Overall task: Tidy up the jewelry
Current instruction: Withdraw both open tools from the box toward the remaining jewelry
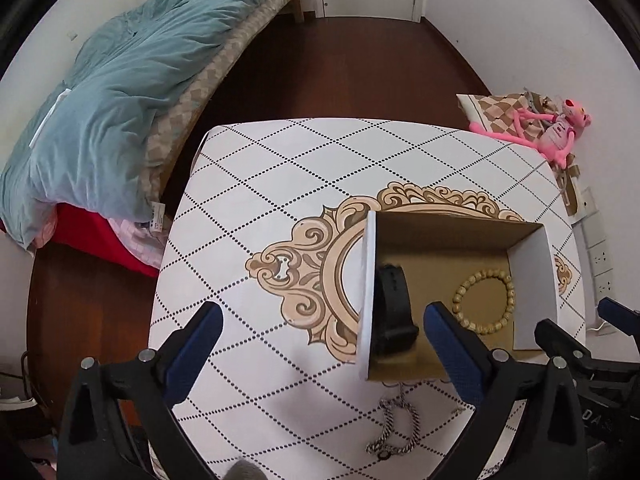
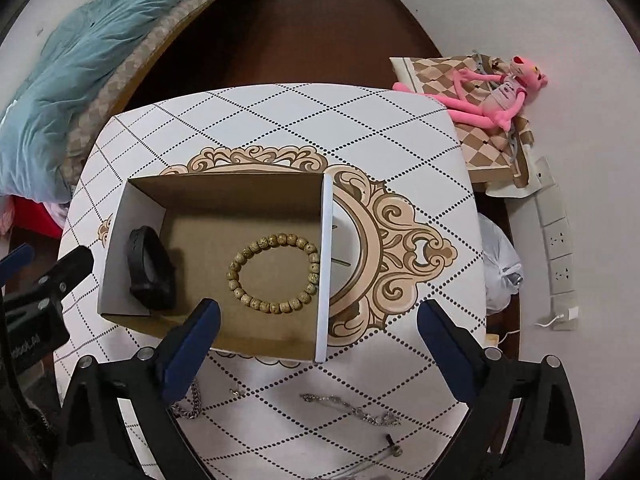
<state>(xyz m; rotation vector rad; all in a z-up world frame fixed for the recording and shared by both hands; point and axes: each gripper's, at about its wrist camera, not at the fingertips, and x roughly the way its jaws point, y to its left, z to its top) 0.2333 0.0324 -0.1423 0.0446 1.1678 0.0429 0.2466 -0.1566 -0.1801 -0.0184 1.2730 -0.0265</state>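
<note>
Left wrist view. The left gripper [image 1: 322, 320], black-framed with blue finger pads, is hovering over the table with its jaws spread wide and nothing between them. An open brown cardboard box with white outer walls [image 1: 532, 276] is sitting on the diamond-patterned white tablecloth [image 1: 280, 160], toward the table's right side. Inside the box, a black wristband [image 1: 394, 304] is leaning against the left wall, and a tan wooden bead bracelet [image 1: 484, 302] is lying flat on the floor of the box beside the right wall. A silver chain [image 1: 394, 428] is lying loose on the cloth just in front of the box's near edge. The cloth to the left of the box and beyond it is lying bare up to the far table edge. A white tag on the blue-green quilt [image 1: 120, 92] is showing print too small to read. A pink plush toy [image 1: 556, 128] is lying by the right wall.

Right wrist view. The right gripper [image 2: 318, 320], same build, is hanging with jaws wide apart and holding nothing, its left pad overlapping the box's near wall. A thin silver bracelet [image 2: 352, 408] is lying on the cloth in front of the box, well apart from the silver chain. The left gripper's body, at the left edge, is bearing white lettering that cannot be made out.
</note>
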